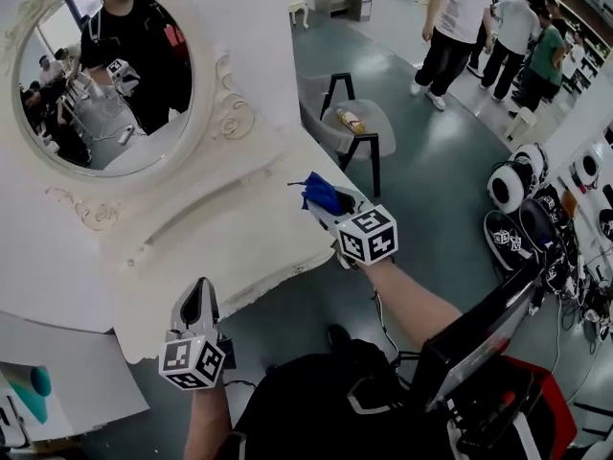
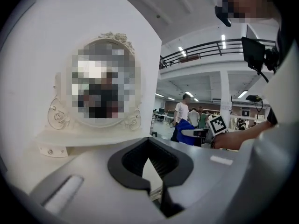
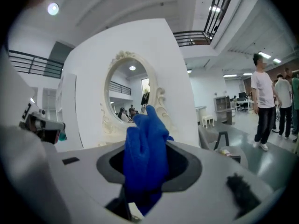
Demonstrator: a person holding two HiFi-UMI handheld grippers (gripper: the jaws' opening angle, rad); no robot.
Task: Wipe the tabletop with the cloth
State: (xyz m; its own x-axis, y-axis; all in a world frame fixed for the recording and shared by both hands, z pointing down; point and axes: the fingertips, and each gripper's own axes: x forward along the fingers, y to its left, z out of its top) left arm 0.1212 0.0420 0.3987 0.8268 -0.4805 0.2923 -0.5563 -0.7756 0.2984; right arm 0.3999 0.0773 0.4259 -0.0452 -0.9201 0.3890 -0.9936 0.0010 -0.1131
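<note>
A white vanity tabletop [image 1: 225,233] with an oval mirror [image 1: 105,75] fills the left of the head view. My right gripper [image 1: 324,205] hovers over the tabletop's right end, shut on a bunched blue cloth [image 1: 318,193]. In the right gripper view the cloth [image 3: 145,155] sticks up between the jaws and hides the fingertips. My left gripper [image 1: 198,293] is at the tabletop's near edge, shut with nothing in it. The left gripper view shows its jaws meeting at the tips [image 2: 150,166] and the cloth [image 2: 186,127] off to the right.
A grey stool [image 1: 352,123] carrying a small bottle stands just beyond the vanity's right end. Several people [image 1: 460,27] stand on the floor further off. Round white devices and cables [image 1: 522,195] lie at right, a dark monitor [image 1: 479,338] at lower right.
</note>
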